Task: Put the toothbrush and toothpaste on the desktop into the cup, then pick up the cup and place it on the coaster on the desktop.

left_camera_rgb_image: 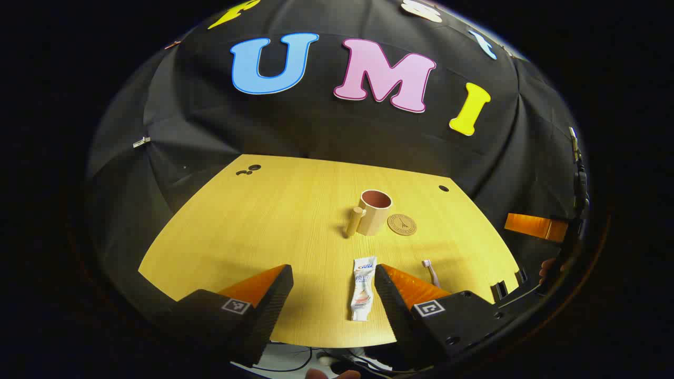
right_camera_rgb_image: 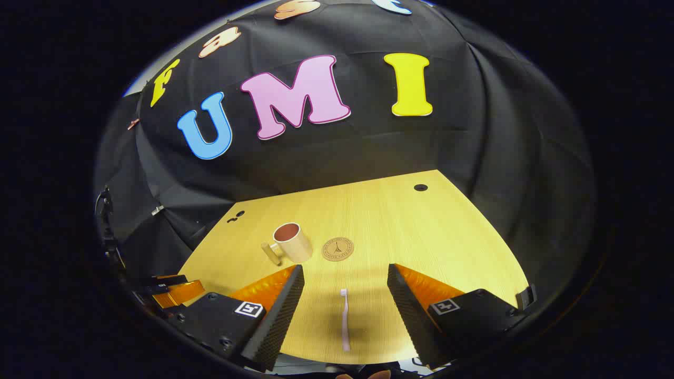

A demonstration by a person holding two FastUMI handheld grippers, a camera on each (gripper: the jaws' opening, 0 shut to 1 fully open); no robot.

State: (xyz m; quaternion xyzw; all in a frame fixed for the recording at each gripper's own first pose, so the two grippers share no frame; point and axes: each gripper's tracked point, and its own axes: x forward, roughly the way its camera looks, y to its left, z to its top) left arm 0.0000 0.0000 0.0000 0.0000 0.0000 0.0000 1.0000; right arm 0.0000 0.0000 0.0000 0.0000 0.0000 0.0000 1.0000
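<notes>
Toothpaste [left_camera_rgb_image: 363, 288] lies flat between the wide-open fingers of the left gripper [left_camera_rgb_image: 334, 295], which grips nothing. Toothbrush [right_camera_rgb_image: 344, 318] lies flat between the equally spread, empty fingers of the right gripper [right_camera_rgb_image: 346, 308]. Both items sit well nearer than the cup [left_camera_rgb_image: 373, 211], which stands upright with the coaster [left_camera_rgb_image: 402, 224] just beside it, on the side away from its handle. Risk: the thin toothbrush may slip or pivot if pinched off-centre; a careless insertion could tip the cup.
</notes>
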